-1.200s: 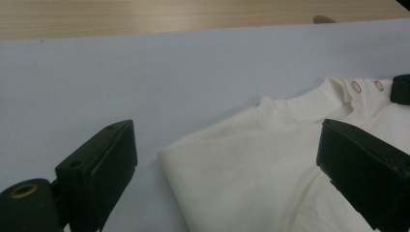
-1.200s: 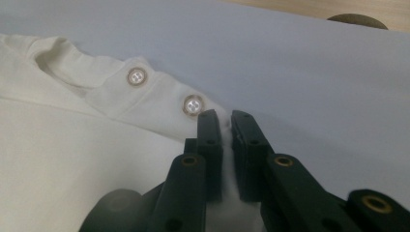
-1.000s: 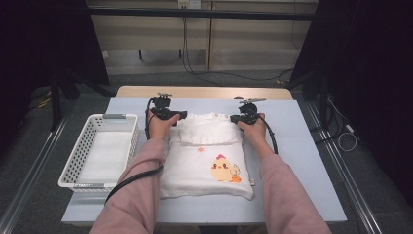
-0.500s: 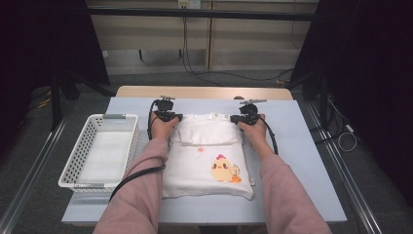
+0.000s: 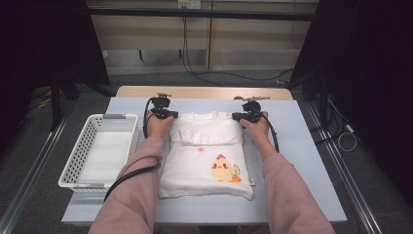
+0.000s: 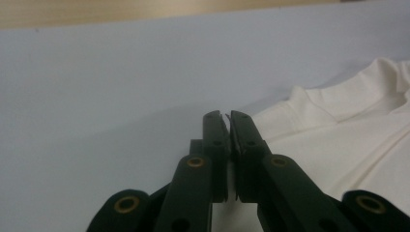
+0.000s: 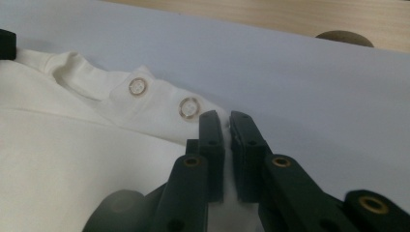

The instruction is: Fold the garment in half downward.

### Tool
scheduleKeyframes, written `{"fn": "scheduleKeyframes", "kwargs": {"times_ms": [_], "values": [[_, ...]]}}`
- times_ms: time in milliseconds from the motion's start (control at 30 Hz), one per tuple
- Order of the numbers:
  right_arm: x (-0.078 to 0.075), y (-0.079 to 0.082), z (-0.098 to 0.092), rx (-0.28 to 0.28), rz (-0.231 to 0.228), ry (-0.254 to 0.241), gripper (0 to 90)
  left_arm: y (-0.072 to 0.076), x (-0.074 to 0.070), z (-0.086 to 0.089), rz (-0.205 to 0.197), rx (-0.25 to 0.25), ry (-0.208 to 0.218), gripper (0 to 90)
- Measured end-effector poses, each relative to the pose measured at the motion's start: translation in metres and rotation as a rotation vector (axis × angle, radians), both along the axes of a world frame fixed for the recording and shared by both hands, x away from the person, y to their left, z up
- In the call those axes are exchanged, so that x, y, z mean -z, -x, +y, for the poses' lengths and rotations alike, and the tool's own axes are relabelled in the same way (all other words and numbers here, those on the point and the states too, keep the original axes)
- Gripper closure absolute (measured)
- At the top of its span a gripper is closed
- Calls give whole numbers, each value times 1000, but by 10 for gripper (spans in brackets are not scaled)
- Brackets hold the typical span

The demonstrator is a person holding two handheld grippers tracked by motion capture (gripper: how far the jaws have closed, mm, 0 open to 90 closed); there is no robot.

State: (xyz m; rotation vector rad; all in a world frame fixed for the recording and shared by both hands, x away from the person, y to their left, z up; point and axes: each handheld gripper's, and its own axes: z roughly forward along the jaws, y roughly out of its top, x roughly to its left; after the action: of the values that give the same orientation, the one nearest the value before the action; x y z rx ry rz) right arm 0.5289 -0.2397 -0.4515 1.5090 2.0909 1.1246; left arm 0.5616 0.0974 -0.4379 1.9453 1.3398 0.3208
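We are cataloguing, from largest to smallest. Table (image 5: 311, 146): we are working over its pale blue top, which is carrying everything below. Basket (image 5: 78, 146): white, slotted walls, sitting at the table's left side, well apart from the garment. Garment (image 5: 207, 156): a small white top with a chick print on its front, lying flat at the table's middle, its neck end folded over toward the far edge (two snap buttons (image 7: 188, 107) are showing at the shoulder in the right gripper view). Left gripper (image 5: 163, 113): we are holding it at the garment's far-left corner; its jaws have just been closing and are now standing pinched on the fabric's edge, a sliver of white cloth showing between the tips in the left gripper view. Right gripper (image 5: 248, 116): we are holding it at the far-right corner, jaws narrow and clamped on the cloth just beside the snaps.
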Motion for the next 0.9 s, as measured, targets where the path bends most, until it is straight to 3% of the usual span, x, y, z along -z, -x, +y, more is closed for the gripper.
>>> {"fn": "scheduleKeyframes", "kwargs": {"times_ms": [100, 200, 300, 400, 667, 900], "values": [[-8, -2, -1, 25, -26, -1, 849, -3, -14, -1, -50, -2, 15, 866], [-24, -6, -3, 62, -96, -11, 850, -6, -29, -2, -102, -4, 38, 866], [-36, -9, -4, 63, -104, -10, 850, -7, -38, -3, -119, 12, 40, 866], [-40, -9, -7, 59, -111, -10, 849, -7, -43, -4, -141, 16, 56, 866], [-50, -7, -9, 69, -147, -3, 849, -9, -55, -9, -182, 27, 48, 866], [-49, -3, -11, 51, -150, -10, 849, -3, -54, -6, -186, 44, 67, 865]]}}
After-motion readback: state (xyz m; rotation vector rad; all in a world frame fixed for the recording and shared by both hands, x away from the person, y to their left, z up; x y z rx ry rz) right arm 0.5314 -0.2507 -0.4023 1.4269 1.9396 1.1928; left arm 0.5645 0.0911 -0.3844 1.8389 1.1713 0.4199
